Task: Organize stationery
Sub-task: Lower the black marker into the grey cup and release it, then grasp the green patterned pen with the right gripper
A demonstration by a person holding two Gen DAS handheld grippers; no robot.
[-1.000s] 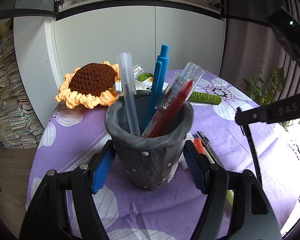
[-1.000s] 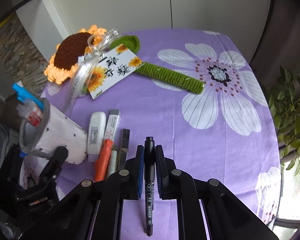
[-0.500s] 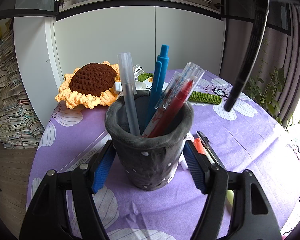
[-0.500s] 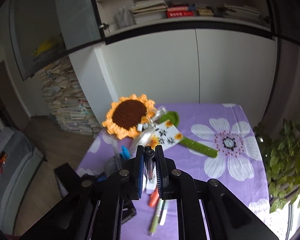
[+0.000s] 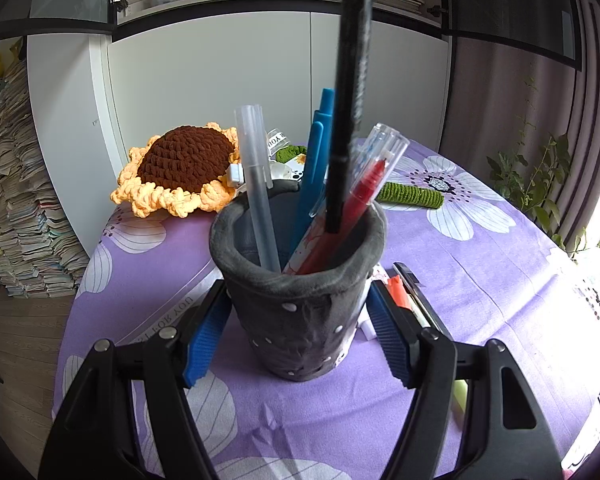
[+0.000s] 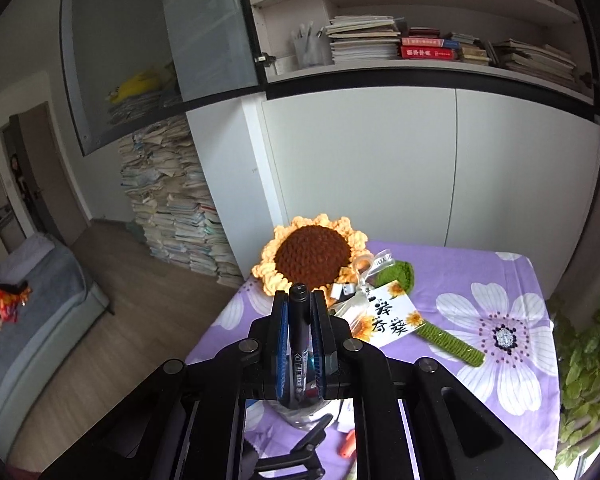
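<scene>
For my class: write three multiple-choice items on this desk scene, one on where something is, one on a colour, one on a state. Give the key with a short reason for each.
1. Where is the tip of the black marker?
A. Flat on the tablecloth
B. Just inside the mouth of the grey pen cup
C. On the bookshelf

2. What colour is the centre of the crochet sunflower?
A. Brown
B. Green
C. White

3. How does the right gripper stand?
A. Wide open and empty
B. Shut on the crochet sunflower
C. Shut on the black marker

Key: B, the left wrist view shows the tip inside the cup's rim; A, brown centre with orange petals; C, the right wrist view shows the jaws pressed on the marker's barrel.
</scene>
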